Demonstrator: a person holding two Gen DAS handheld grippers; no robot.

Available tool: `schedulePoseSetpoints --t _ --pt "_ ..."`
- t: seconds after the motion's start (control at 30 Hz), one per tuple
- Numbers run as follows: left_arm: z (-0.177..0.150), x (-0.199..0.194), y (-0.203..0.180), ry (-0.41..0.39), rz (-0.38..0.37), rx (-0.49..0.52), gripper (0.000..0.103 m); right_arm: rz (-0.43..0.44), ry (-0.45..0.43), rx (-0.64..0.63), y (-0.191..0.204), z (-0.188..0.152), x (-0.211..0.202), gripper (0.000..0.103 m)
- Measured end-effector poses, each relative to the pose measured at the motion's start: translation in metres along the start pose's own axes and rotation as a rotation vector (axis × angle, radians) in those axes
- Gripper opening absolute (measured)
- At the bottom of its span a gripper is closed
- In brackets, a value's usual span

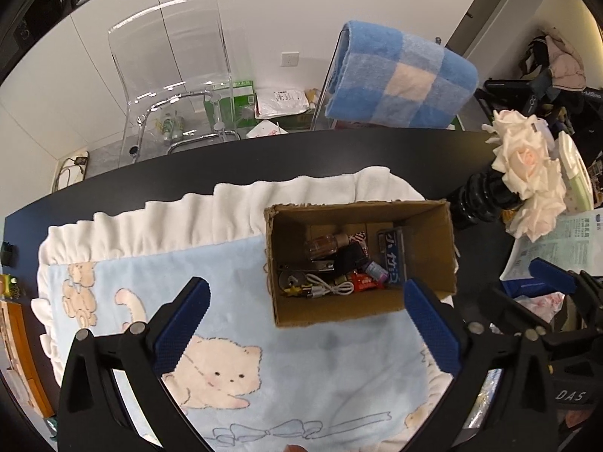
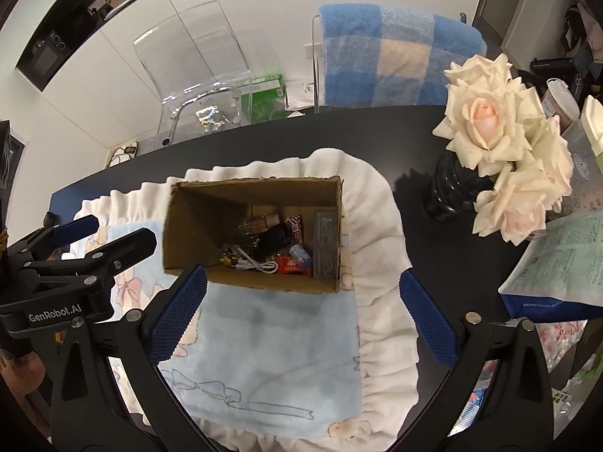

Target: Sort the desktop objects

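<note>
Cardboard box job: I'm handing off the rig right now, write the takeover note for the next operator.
Left gripper: open, empty, hovering over the blue cat blanket near the box.
Right gripper: open, empty, just in front of the box.
Cardboard box: upright on the blanket, holding a white cable, red packet, small bottle, dark flat case and other small items.
Done: no loose items visible on the blanket.
Left: check the table around the rose vase and the papers for strays.
</note>
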State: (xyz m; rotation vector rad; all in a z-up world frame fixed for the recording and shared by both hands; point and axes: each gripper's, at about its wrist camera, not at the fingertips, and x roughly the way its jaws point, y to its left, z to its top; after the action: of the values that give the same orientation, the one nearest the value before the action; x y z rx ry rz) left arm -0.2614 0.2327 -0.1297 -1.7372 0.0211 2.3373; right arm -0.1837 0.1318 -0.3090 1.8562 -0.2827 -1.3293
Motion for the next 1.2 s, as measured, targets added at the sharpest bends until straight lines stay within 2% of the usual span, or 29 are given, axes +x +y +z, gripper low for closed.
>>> schedulePoseSetpoints --t 0.3,0.57,0.83,1.1,1.2 --pt "-0.028 -0.049 0.007 -0.032 0.009 -0.013 0.102 -0.005 -0.052 -0.013 0.022 -0.024 -0.046 0.103" --pt "-0.08 -0.095 0.028 -0.047 0.038 -0.018 0.102 -0.018 -0.078 -0.042 0.064 -0.063 -0.083 0.103" --pt "-0.139 -0.148 0.087 -0.048 0.029 -0.081 0.102 0.002 -0.081 -0.061 0.122 -0.115 -0.109 0.103" --pt "-0.185 -0.201 0.153 -0.08 0.078 -0.139 0.102 0.003 -0.064 -0.109 0.182 -0.164 -0.125 0.103" --pt "-0.2 -0.212 0.173 -0.065 0.131 -0.154 0.102 0.005 -0.06 -0.131 0.204 -0.179 -0.13 0.103"
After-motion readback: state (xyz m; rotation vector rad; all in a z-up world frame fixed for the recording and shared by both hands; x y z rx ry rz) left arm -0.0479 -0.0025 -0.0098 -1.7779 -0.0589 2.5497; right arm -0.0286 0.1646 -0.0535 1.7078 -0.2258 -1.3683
